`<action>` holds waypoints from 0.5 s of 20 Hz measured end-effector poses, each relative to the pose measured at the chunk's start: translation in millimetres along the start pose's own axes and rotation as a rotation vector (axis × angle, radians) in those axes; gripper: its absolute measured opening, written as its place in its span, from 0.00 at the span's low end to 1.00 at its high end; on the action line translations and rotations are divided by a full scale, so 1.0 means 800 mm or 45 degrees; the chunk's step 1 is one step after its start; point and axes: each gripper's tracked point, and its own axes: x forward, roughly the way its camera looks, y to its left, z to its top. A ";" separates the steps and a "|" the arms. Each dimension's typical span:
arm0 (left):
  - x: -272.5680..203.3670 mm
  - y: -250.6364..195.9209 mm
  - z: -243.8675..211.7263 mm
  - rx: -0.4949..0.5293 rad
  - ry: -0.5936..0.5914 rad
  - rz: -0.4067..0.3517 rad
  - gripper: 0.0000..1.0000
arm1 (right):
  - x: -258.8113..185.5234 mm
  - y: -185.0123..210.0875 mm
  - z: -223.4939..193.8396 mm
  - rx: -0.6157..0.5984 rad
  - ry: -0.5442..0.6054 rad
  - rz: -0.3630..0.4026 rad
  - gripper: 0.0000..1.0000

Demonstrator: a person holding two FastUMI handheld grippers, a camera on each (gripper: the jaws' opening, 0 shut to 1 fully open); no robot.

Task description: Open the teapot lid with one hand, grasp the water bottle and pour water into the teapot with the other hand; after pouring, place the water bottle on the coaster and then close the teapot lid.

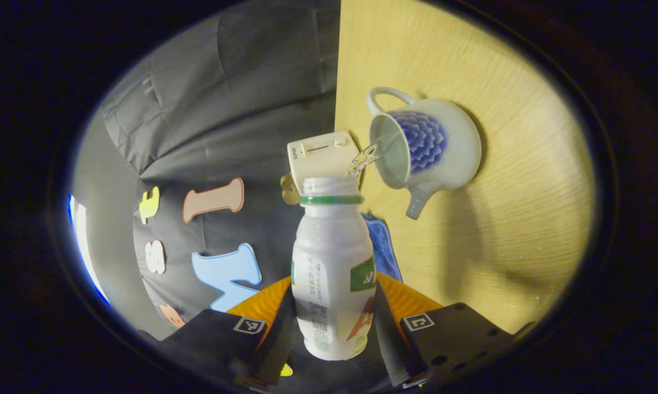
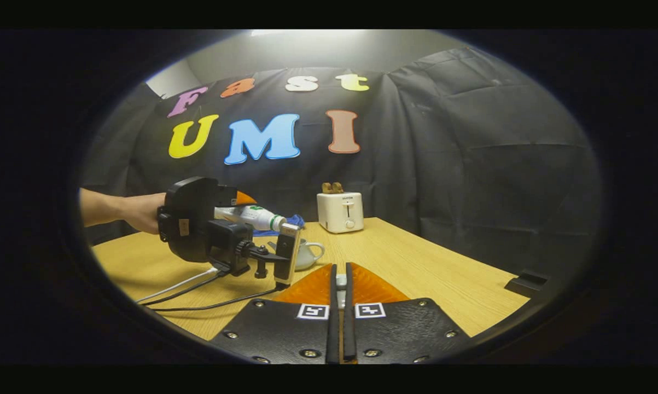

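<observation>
Black cloth wall [image 2: 471,142] behind a light wooden table [image 2: 416,262].

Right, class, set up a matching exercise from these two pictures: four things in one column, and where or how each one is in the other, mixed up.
Things
1. white plastic water bottle with a green neck ring
2. white ceramic teapot with a blue flower pattern
3. cream toaster
4. blue cloth

Places and states
A. on the wooden table, lid off, water streaming in
B. lying partly hidden behind the bottle
C. clamped in the left gripper, mouth open
D. at the table's back edge, toast in its slots

Pairs: 1-C, 2-A, 3-D, 4-B
</observation>
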 end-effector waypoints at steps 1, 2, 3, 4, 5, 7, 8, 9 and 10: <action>0.000 0.000 0.000 0.011 0.002 0.002 0.83 | 0.000 0.002 0.002 0.000 -0.002 0.003 0.00; 0.001 0.002 -0.001 0.014 0.003 0.000 0.83 | 0.000 0.002 0.001 0.000 -0.002 0.006 0.00; 0.001 0.003 0.000 0.019 0.000 -0.001 0.83 | 0.000 0.003 0.002 -0.001 -0.002 0.007 0.03; 0.001 0.003 0.000 0.027 0.001 0.001 0.83 | 0.000 0.002 0.001 -0.003 -0.002 0.006 0.03; 0.001 0.004 0.001 0.037 0.000 0.003 0.83 | 0.000 0.001 0.002 -0.001 -0.002 0.004 0.03; 0.000 0.004 0.002 0.059 -0.006 0.004 0.75 | -0.002 0.000 0.001 0.002 -0.001 0.000 0.00; 0.000 0.006 0.004 0.074 -0.009 0.005 0.70 | -0.001 0.000 0.000 0.003 -0.001 -0.001 0.03; 0.000 0.007 0.005 0.088 -0.013 0.007 0.70 | -0.002 0.000 0.001 0.004 -0.001 -0.001 0.03; 0.000 0.007 0.005 0.096 -0.015 0.007 0.70 | -0.002 0.000 0.000 0.004 0.000 0.000 0.03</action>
